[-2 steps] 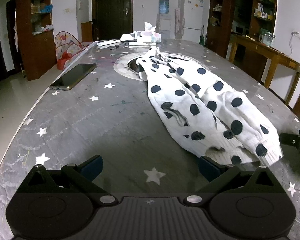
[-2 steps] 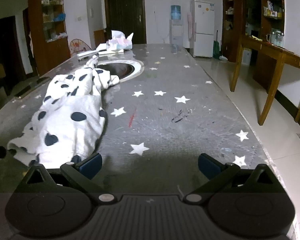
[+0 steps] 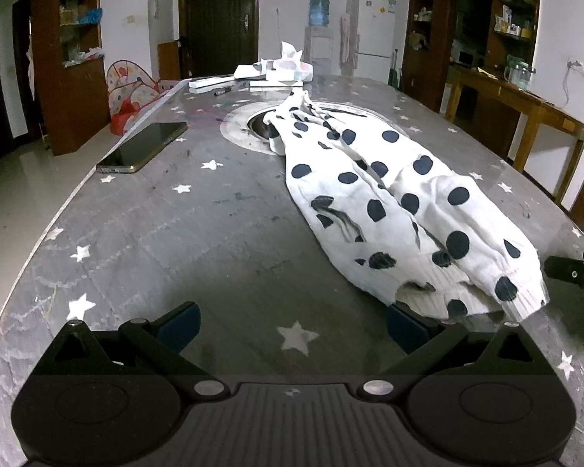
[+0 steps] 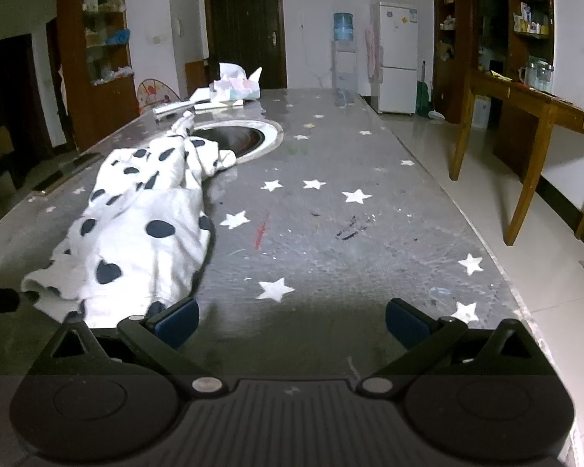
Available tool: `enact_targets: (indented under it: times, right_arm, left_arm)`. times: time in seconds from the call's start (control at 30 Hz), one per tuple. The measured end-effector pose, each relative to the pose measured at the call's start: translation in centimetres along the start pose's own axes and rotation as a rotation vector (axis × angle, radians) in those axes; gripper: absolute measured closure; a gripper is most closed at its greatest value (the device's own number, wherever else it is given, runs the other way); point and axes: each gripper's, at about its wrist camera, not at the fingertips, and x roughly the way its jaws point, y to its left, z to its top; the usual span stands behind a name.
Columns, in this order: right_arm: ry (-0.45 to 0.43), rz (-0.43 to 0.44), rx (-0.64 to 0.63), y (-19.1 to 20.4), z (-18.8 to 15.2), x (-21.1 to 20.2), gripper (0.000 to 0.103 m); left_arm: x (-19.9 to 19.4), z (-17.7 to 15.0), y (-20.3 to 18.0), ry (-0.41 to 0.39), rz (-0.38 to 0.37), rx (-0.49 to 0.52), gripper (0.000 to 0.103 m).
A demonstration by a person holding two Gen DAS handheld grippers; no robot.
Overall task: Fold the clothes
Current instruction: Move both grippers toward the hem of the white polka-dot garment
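Note:
A white garment with dark polka dots (image 3: 385,210) lies crumpled lengthwise on the grey star-patterned table (image 3: 175,241), its far end by a round recess. My left gripper (image 3: 292,321) is open and empty, low over the table, with its right finger just at the garment's near hem. The garment also shows in the right wrist view (image 4: 136,233), at the left. My right gripper (image 4: 292,321) is open and empty, with its left finger beside the garment's near edge. The right gripper's tip shows at the right edge of the left wrist view (image 3: 576,272).
A black phone (image 3: 144,148) lies near the table's left edge. A round metal-rimmed recess (image 4: 245,136) sits mid-table. Tissue packs and papers (image 3: 276,72) lie at the far end. A wooden side table (image 4: 533,116) stands to the right on the floor.

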Motion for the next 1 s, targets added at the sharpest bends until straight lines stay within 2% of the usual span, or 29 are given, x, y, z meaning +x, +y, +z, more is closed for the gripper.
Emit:
enact_targets:
  times: [0.1,0.17,0.2,0.67,1.0]
  right_arm:
    - [0.006,0.000,-0.012,0.2,0.1,0.2,0.000]
    - [-0.030,-0.009,-0.034,1.6,0.2,-0.9,0.000]
    - [-0.042,0.016,-0.014,1.4,0.0,-1.9,0.000]
    - [-0.036,0.105,-0.039,3.7,-1.2,-4.2,0.001]
    - [-0.021,0.145,-0.048,4.5,-1.1,-4.1,0.008]
  left_arm:
    - [-0.2,-0.2,-0.2,0.006,-0.006,-0.004,0.000]
    - [-0.3,-0.3,-0.3,0.010,-0.010,-0.007,0.000]
    - [-0.4,-0.3,-0.3,0.012,-0.012,-0.009,0.000]
    - [-1.6,-0.8,-1.1,0.015,-0.022,-0.007,0.000]
    - [-2.1,-0.5,-1.6,0.008,-0.029,0.000,0.000]
